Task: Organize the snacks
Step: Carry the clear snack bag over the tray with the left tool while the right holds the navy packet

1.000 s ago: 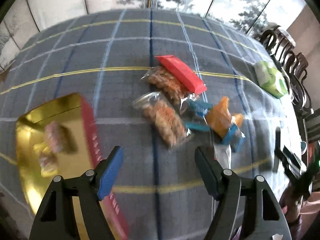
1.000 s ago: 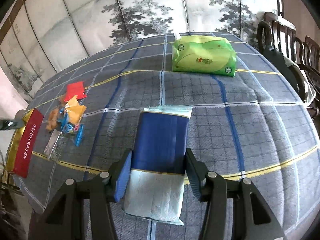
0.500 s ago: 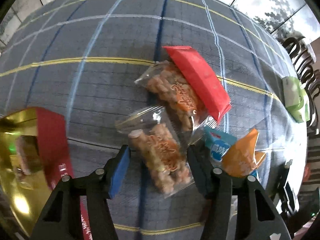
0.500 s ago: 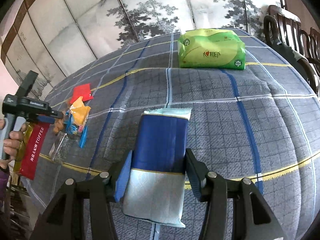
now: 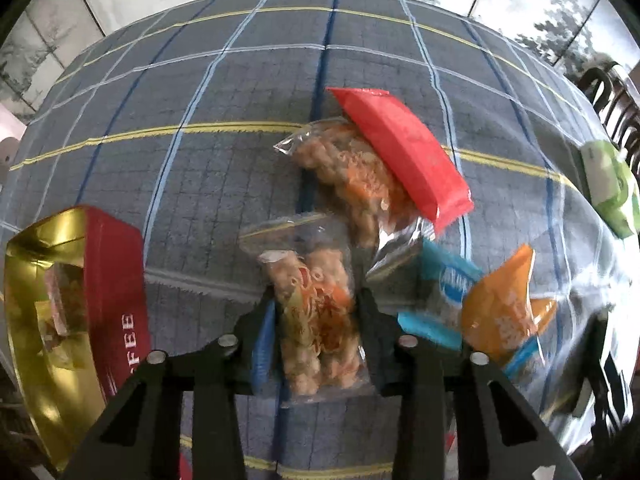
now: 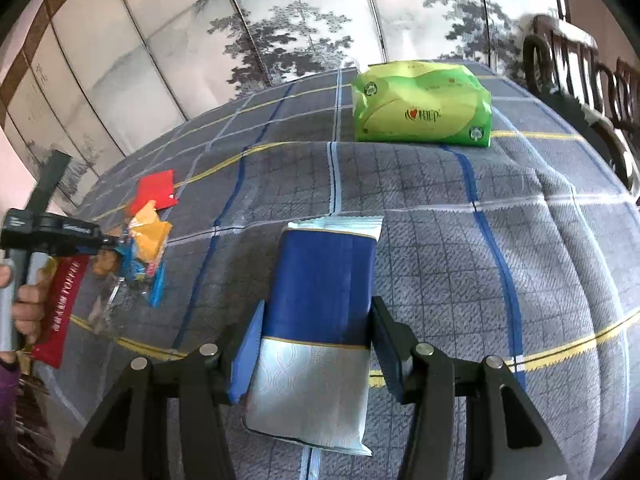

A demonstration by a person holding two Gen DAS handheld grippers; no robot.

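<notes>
My left gripper [image 5: 316,320] is shut on a clear bag of orange crackers [image 5: 316,312]. A second clear cracker bag [image 5: 352,176], a red packet [image 5: 400,152], a blue packet [image 5: 444,292] and an orange packet [image 5: 504,308] lie just beyond and to the right. A red and gold toffee tin [image 5: 112,280] stands open at the left with snacks inside. My right gripper [image 6: 316,340] is shut on a blue and white packet [image 6: 320,300] lying on the tablecloth. The left gripper [image 6: 60,232] and the snack pile [image 6: 148,236] show at the left of the right wrist view.
A green tissue pack [image 6: 420,108] sits at the far side of the table, and it shows at the right edge of the left wrist view [image 5: 608,184]. Dark wooden chairs [image 6: 580,68] stand at the right. A painted folding screen [image 6: 280,20] stands behind the checked tablecloth [image 6: 460,200].
My left gripper moved forward over the nearest cracker bag and closed on it. The right gripper stayed shut on the blue and white packet, shifting only slightly.
</notes>
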